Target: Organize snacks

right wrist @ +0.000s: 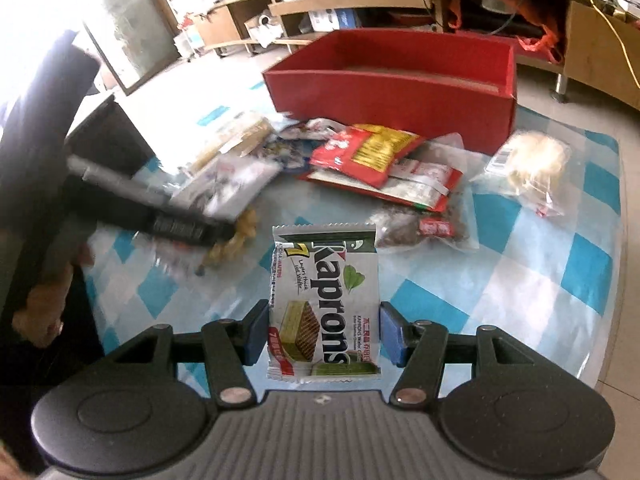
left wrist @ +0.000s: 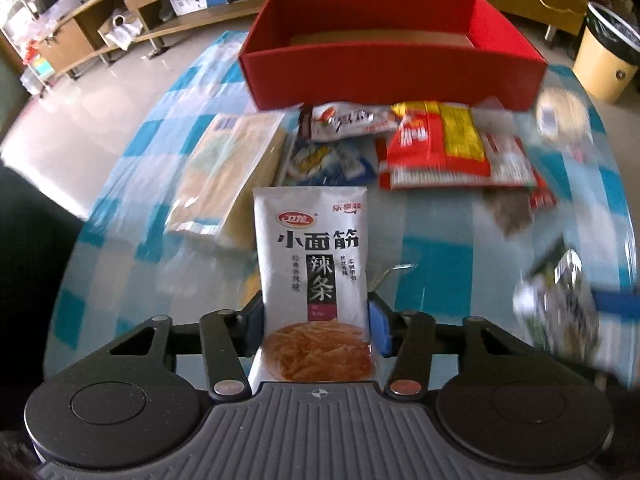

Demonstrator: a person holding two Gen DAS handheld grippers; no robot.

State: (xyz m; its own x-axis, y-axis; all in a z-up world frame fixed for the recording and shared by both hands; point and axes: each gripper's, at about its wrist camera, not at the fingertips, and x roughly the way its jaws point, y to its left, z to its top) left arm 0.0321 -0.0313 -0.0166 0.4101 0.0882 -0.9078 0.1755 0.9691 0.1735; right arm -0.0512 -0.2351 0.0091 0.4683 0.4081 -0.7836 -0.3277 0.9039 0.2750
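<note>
The left gripper is clamped on the lower part of a white spicy-gluten-strip packet, and the right gripper likewise pinches a Kaprons wafer packet; both slick, floppy pouches stand upright and could slip or fold before reaching the red box at the far side. The box looks empty, with loose snacks piled just before it on a blue-and-white checked tablecloth, low wooden shelving beyond.

Left gripper: jaws closed on a packet. Right gripper: jaws closed on a wafer pack, level.
</note>
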